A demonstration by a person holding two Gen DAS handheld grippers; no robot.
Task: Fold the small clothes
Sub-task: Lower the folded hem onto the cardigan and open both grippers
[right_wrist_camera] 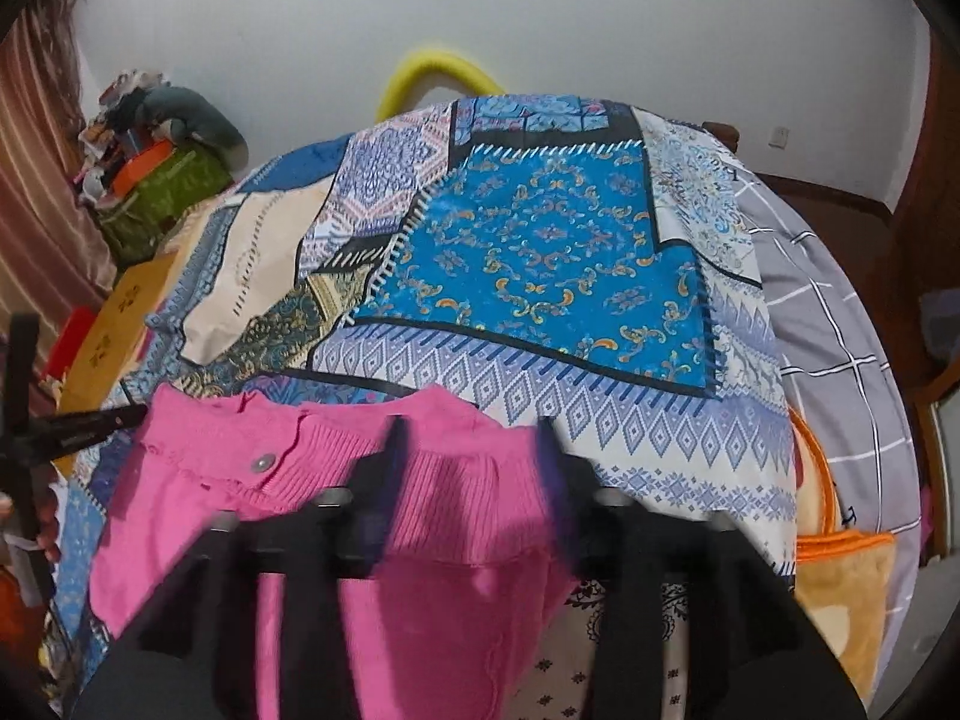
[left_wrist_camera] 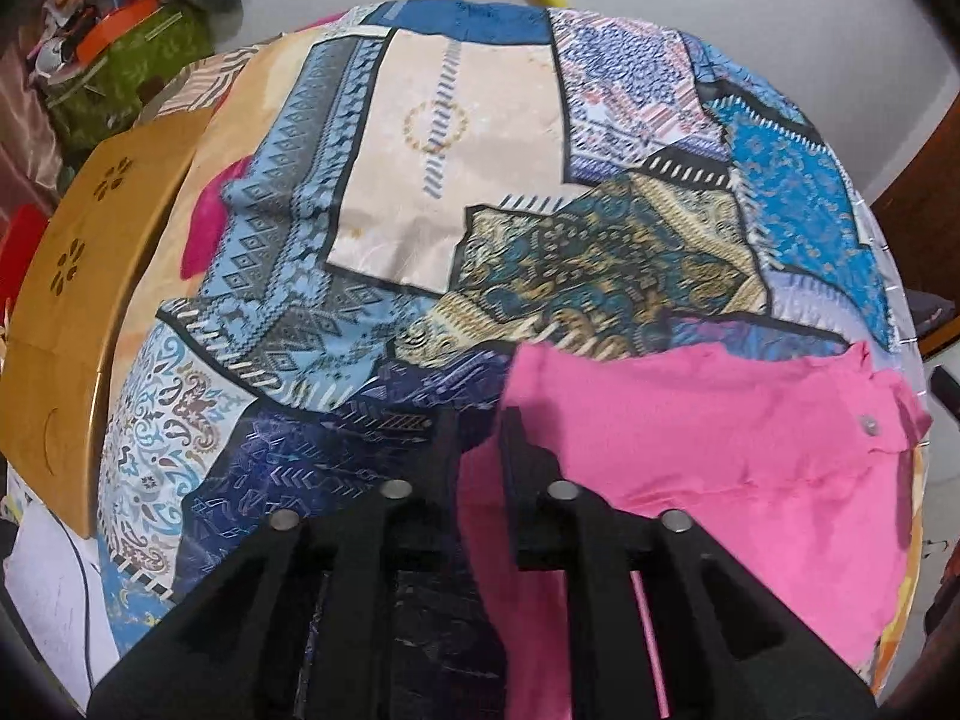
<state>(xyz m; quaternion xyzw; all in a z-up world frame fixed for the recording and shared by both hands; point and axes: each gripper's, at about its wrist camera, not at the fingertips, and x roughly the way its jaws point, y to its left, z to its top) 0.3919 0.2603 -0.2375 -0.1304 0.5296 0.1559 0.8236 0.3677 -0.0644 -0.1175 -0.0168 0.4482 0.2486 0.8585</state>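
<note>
Pink knit sweater (right_wrist_camera: 336,510) lies on the patchwork bedspread (right_wrist_camera: 540,276) right below me; my right gripper (right_wrist_camera: 471,438) stands apart over its ribbed band, pads not pressing, and my left gripper (left_wrist_camera: 477,426) is slightly apart at the sweater's edge, gripping nothing

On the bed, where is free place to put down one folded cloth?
Free: the patchwork bedspread beyond the pink sweater, up to the yellow hoop, and toward the grey checked sheet. Crowded: the near edge under the sweater, and the left side by the brown board and clutter pile.
</note>
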